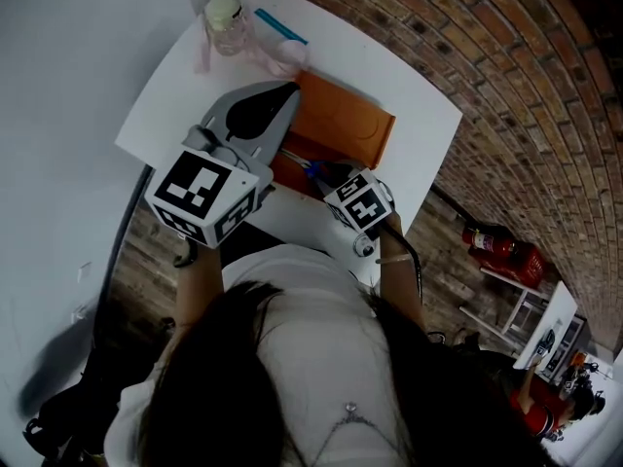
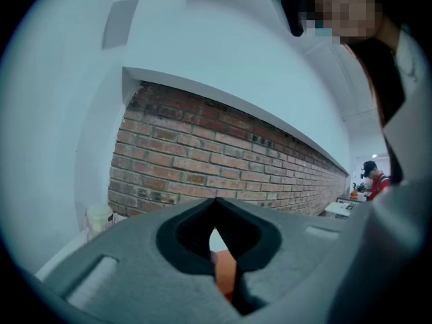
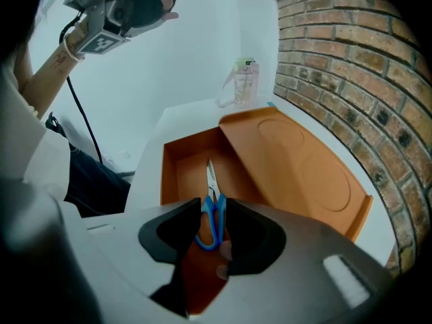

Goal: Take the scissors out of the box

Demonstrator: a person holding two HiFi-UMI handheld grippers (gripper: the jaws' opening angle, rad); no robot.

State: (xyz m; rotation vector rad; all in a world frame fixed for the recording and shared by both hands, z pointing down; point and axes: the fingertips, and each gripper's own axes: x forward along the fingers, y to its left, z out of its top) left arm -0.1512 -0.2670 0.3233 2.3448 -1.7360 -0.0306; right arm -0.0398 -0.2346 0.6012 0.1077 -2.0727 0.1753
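Right gripper (image 3: 211, 206): jaws apart, pointing steeply down into the box; the blue handles show between them, with no pad seen pressing.
Scissors (image 3: 212, 193): flat on the box floor, handles toward the worktop's near edge, blades toward its far edge.
Left gripper (image 2: 216, 201): jaws together with nothing in them, held high and clear of the box.
Risk, grip point: the handles are two open loops. If the jaws close on only one loop, the pair would likely pivot open or swing on the lift.
Risk, near wall: the box (image 3: 169, 174) stands close to the worktop's (image 3: 196, 120) near edge and nothing steadies it. A jaw that catches its wall could drag it toward that edge.
Risk, blade tips: a tilted lift could snag the tips on the box floor or far wall and twist the scissors out of the grip.
Risk, lid (image 3: 297, 160): it lies open on the brick-wall side. A sideways pull that way would likely strike it.
Count, grippers: two.
Count, scissors: one pair.
Count, box: one, with one lid.
Count, jar (image 3: 244, 79): one, at the worktop's far corner.
Count, blue strip (image 1: 280, 25): one, along the far edge; what it is cannot be told.
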